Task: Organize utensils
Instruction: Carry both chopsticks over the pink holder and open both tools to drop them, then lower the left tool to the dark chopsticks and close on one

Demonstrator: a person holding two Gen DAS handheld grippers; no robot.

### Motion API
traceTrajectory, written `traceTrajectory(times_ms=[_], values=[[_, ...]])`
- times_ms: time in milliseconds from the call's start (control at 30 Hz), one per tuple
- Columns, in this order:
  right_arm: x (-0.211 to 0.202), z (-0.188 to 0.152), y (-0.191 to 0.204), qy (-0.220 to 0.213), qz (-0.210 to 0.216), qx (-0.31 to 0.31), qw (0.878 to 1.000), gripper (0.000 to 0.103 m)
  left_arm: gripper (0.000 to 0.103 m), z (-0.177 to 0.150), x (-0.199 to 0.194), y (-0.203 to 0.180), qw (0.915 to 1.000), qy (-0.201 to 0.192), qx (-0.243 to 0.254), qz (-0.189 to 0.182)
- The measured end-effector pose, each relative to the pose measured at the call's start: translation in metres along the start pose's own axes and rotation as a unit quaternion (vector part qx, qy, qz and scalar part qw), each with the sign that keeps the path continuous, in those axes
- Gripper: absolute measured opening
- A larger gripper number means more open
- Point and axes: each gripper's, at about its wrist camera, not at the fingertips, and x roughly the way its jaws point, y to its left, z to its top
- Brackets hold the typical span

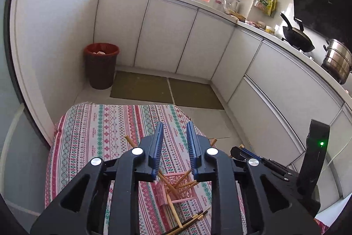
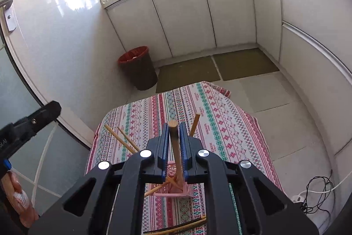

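Note:
A small pink basket (image 1: 183, 192) (image 2: 176, 192) stands on the striped tablecloth (image 1: 99, 136) and holds several wooden chopsticks (image 1: 170, 185) that fan outward. My left gripper (image 1: 175, 124) hovers above it, open, with nothing between its blue pads. My right gripper (image 2: 174, 124) is also over the basket. One upright wooden chopstick (image 2: 176, 147) stands between its pads with a thin slit on each side, its lower end in the basket. Dark chopsticks with gold ends (image 1: 193, 219) (image 2: 182, 227) lie on the cloth in front of the basket.
A red-rimmed bin (image 1: 101, 65) (image 2: 138, 67) stands on the floor beyond the table, by white cabinets (image 1: 165, 36). Cables (image 2: 316, 193) lie on the floor at the right. A hand (image 2: 19, 197) holds the left gripper's handle at the left edge.

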Motion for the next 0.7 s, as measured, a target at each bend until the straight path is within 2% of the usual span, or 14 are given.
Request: traceTrajectory(times_ms=[100,167,200,233,300,367,400,467,500,533,567,700], values=[[0.003,-0.002,0.001,0.005,0.0,0.003,1.0,0.018,0.03,0.002,-0.004,0.009,0.9999,-0.003,-0.014,0.005],[0.001,-0.003,0.002,0.004,0.001,0.006,1.0,0.03,0.037,0.002,-0.004,0.014,0.9997,-0.002,-0.024,0.008],[0.0,-0.003,0.003,0.002,0.0,0.006,1.0,0.032,0.045,0.002,-0.003,0.016,0.9996,0.001,-0.026,0.01],[-0.004,-0.004,0.004,-0.002,-0.002,0.004,1.0,0.034,0.049,0.001,-0.002,0.017,0.9996,0.004,-0.026,0.011],[-0.01,-0.006,0.005,-0.011,-0.009,0.001,1.0,0.041,0.05,-0.002,0.0,0.017,0.9995,0.011,-0.022,0.019],[-0.016,-0.008,0.004,-0.019,-0.016,0.002,1.0,0.052,0.057,-0.005,0.001,0.016,0.9993,0.017,-0.015,0.03],[-0.019,-0.01,0.003,-0.024,-0.019,0.003,1.0,0.055,0.064,-0.007,0.0,0.015,0.9991,0.017,-0.012,0.036],[-0.026,-0.013,0.001,-0.038,-0.034,0.006,0.999,0.071,0.078,-0.011,-0.002,0.012,0.9985,0.013,-0.004,0.054],[-0.029,-0.014,0.0,-0.046,-0.039,0.008,0.998,0.074,0.086,-0.013,-0.004,0.011,0.9982,0.011,0.0,0.059],[-0.033,-0.015,-0.001,-0.054,-0.045,0.012,0.997,0.081,0.089,-0.015,-0.005,0.01,0.9979,0.008,0.005,0.064],[-0.037,-0.017,-0.002,-0.061,-0.049,0.016,0.997,0.085,0.09,-0.017,-0.008,0.008,0.9977,0.006,0.009,0.067],[-0.046,-0.021,-0.008,-0.065,-0.059,0.028,0.996,0.091,0.093,-0.027,-0.011,0.002,0.9971,0.013,0.024,0.071]])
